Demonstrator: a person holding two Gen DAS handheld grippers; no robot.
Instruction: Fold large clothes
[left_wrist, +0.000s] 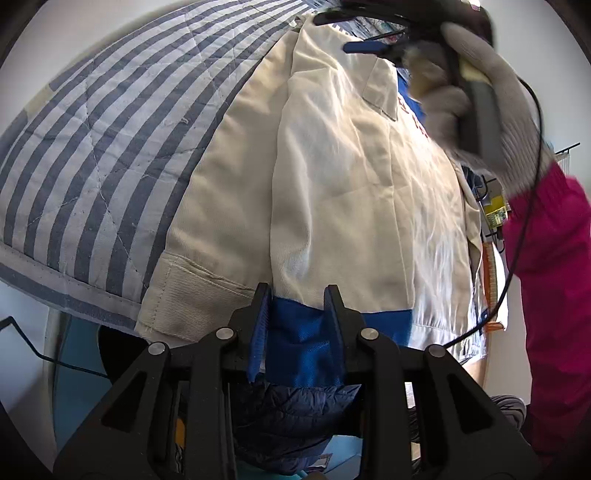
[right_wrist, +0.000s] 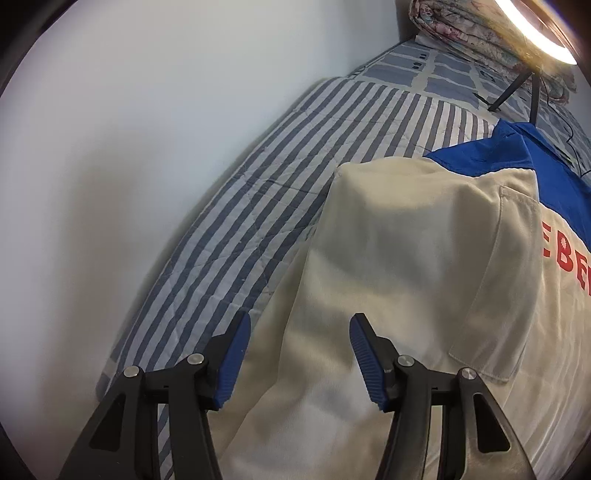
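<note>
A cream jacket (left_wrist: 351, 184) with blue panels lies spread on the striped quilt (left_wrist: 92, 147). One side is folded over its middle. My left gripper (left_wrist: 298, 295) stands at the near hem, jaws slightly apart, with the blue hem band (left_wrist: 299, 343) between the fingers and no pad pressing on it. In the right wrist view my right gripper (right_wrist: 301, 332) hovers open over the folded cream edge (right_wrist: 424, 258), with nothing held. Red letters (right_wrist: 565, 258) and a chest pocket (right_wrist: 498, 295) show near the blue collar. The right gripper (left_wrist: 340, 33) also appears blurred at the far end, held by a gloved hand (left_wrist: 498, 74).
A white wall (right_wrist: 110, 147) runs along the quilt's (right_wrist: 258, 184) far side. A folded floral blanket (right_wrist: 461, 33) and a ring lamp (right_wrist: 535, 33) sit at the head end. A navy puffer garment (left_wrist: 295, 417) lies below the bed edge. A magenta sleeve (left_wrist: 554, 277) and a cable (left_wrist: 517, 258) are at right.
</note>
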